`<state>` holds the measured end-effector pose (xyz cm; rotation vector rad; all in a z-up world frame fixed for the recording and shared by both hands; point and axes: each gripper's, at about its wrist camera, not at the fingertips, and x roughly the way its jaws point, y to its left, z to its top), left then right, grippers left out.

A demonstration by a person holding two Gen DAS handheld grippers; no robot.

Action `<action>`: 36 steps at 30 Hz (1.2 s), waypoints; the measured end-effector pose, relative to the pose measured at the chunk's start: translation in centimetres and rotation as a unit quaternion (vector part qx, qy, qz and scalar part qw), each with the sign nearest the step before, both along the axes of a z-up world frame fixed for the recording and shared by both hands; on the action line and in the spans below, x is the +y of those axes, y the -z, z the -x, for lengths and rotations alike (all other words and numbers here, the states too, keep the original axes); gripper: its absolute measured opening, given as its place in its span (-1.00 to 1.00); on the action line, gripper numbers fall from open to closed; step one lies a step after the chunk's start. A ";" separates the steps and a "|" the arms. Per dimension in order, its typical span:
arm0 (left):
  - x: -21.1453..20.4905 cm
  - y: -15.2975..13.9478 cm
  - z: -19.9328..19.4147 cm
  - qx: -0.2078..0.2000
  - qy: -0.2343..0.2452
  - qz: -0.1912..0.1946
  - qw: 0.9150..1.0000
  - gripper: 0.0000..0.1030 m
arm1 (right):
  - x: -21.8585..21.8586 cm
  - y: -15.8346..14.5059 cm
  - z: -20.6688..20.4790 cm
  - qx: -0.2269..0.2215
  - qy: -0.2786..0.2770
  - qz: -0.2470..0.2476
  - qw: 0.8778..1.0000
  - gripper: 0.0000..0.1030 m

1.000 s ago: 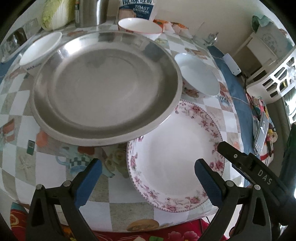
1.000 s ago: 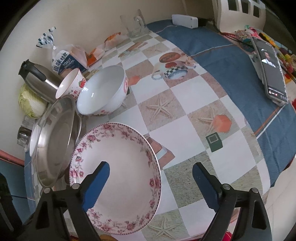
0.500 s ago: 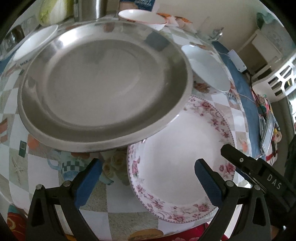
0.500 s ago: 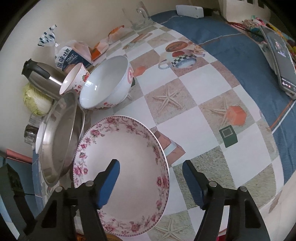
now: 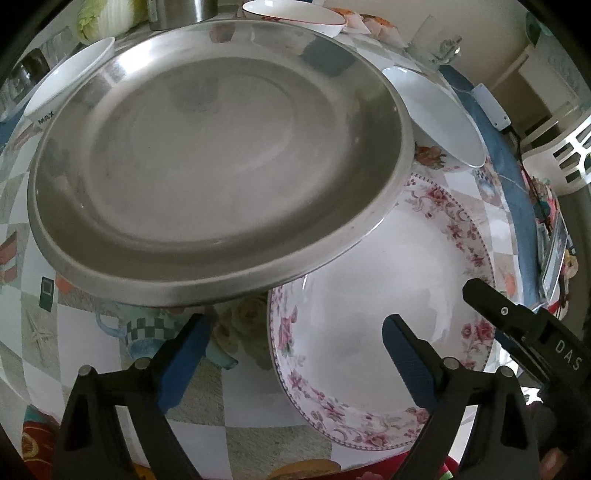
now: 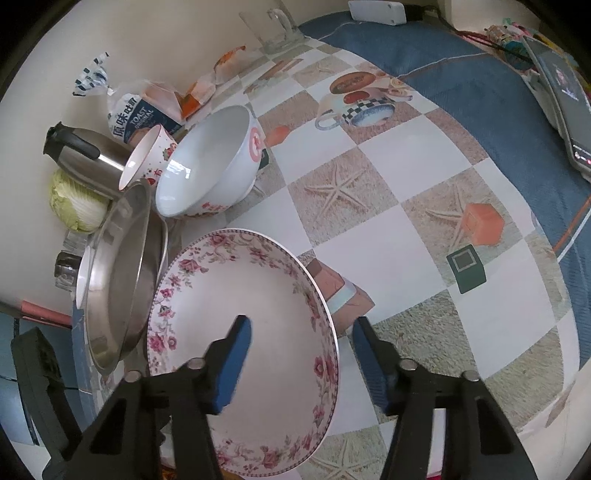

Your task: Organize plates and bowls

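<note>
A floral-rimmed white plate [image 6: 243,332] lies at the table's near edge; it also shows in the left wrist view [image 5: 373,321]. A large steel plate [image 5: 207,147] sits left of it, its rim overlapping the floral plate; in the right wrist view the steel plate [image 6: 122,280] is at the left. My right gripper [image 6: 301,354] is open, its jaws straddling the floral plate's right rim, not touching. My left gripper [image 5: 291,354] is open and empty, just before the steel plate's near rim. A big white bowl [image 6: 210,162] and a small floral bowl [image 6: 147,158] stand behind.
A steel kettle [image 6: 81,158], cabbage [image 6: 77,203], bread bag [image 6: 136,114] and glass mug [image 6: 273,26] line the wall. A small white bowl [image 5: 62,88] sits far left. A phone [image 6: 557,85] lies on the blue cloth [image 6: 461,62] at right.
My left gripper has moved forward, closer to the steel plate. My right gripper has moved toward the floral plate and its jaws have narrowed around the plate's right rim.
</note>
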<state>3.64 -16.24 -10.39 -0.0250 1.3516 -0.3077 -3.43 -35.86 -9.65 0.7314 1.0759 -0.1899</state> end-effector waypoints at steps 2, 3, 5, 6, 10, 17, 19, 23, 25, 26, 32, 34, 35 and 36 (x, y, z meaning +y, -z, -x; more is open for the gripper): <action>-0.1 0.1 -0.1 -0.002 0.000 0.001 1.000 0.84 | -0.2 0.1 0.2 -0.002 -0.001 -0.001 1.000 -0.09; -0.3 0.2 -0.2 -0.003 -0.001 0.003 1.000 0.83 | -0.2 0.1 0.1 -0.005 -0.003 -0.004 1.000 -0.15; -0.3 0.2 -0.4 -0.005 -0.004 0.007 1.000 0.70 | -0.2 0.2 0.1 -0.009 -0.005 -0.009 1.000 -0.27; -0.4 0.1 -0.3 -0.010 -0.005 0.004 1.000 0.57 | -0.2 0.2 0.1 -0.009 -0.005 -0.007 1.000 -0.30; -0.1 0.3 -0.5 -0.013 -0.014 0.013 1.000 0.43 | -0.2 0.3 0.1 -0.007 -0.005 -0.003 1.000 -0.42; -0.3 0.5 -0.7 -0.013 -0.019 0.025 0.999 0.15 | -0.8 0.9 0.4 0.004 0.007 -0.007 1.000 -0.70; -0.5 0.1 -0.6 -0.013 -0.019 0.028 0.999 0.09 | -0.9 0.9 0.5 0.004 0.009 -0.008 1.000 -0.70; -0.3 -0.1 -0.5 -0.006 -0.015 0.045 0.999 -0.10 | -1.0 0.9 0.7 0.004 0.008 -0.004 1.000 -0.70; -0.7 0.0 -0.4 -0.003 -0.011 0.053 0.999 -0.12 | -1.3 0.8 1.0 0.007 0.011 0.005 1.000 -0.70; -1.0 0.0 -0.3 0.001 -0.007 0.060 0.998 -0.13 | -1.5 0.8 1.2 0.007 0.014 0.004 1.000 -0.70; -2.8 0.5 -0.2 0.026 0.008 0.106 0.994 -0.13 | -3.6 1.2 2.9 -0.003 0.033 -0.020 0.999 -0.69; -3.1 0.7 -0.3 0.032 0.002 0.119 0.992 -0.13 | -4.3 1.4 3.4 -0.010 0.039 -0.032 0.999 -0.69; -3.1 0.8 -0.4 0.034 -0.003 0.124 0.992 -0.13 | -4.7 1.6 3.6 -0.015 0.039 -0.042 0.998 -0.69; -3.1 0.9 -0.6 0.036 -0.006 0.128 0.991 -0.13 | -5.0 1.8 3.8 -0.021 0.040 -0.054 0.998 -0.69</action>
